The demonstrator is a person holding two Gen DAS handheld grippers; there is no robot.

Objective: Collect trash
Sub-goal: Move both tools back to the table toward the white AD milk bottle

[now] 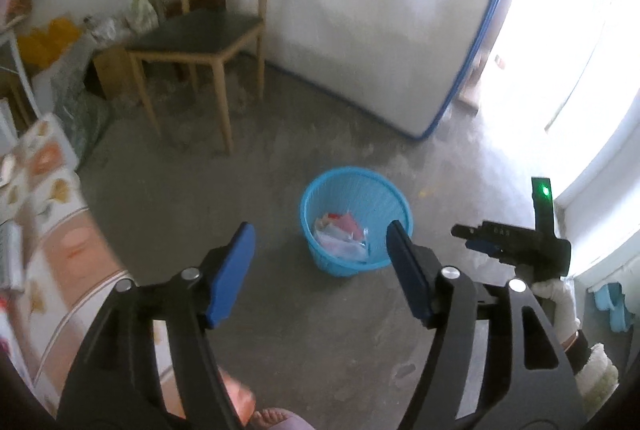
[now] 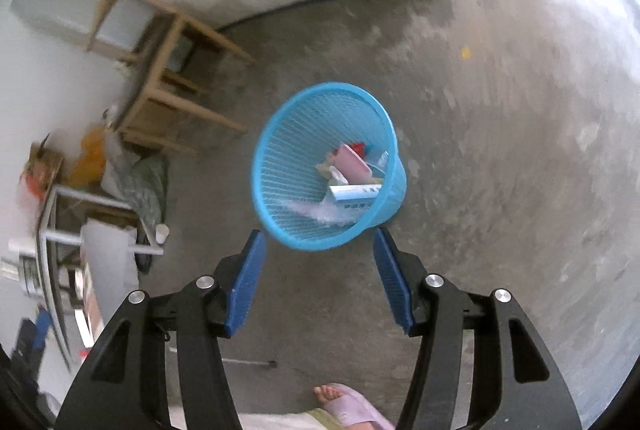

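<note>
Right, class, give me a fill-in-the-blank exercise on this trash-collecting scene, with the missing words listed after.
1. The trash lies inside a ____ plastic basket.
2. The basket stands on the concrete ____.
3. The left gripper and right gripper both stand ____, holding nothing.
4. Near the wall stands a wooden ____ with a dark seat.

Missing words: blue; floor; open; chair

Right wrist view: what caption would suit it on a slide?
Open right tongs hang empty over a concrete floor, aimed at a blue mesh wastebasket already holding wrappers and paper scraps.
</note>
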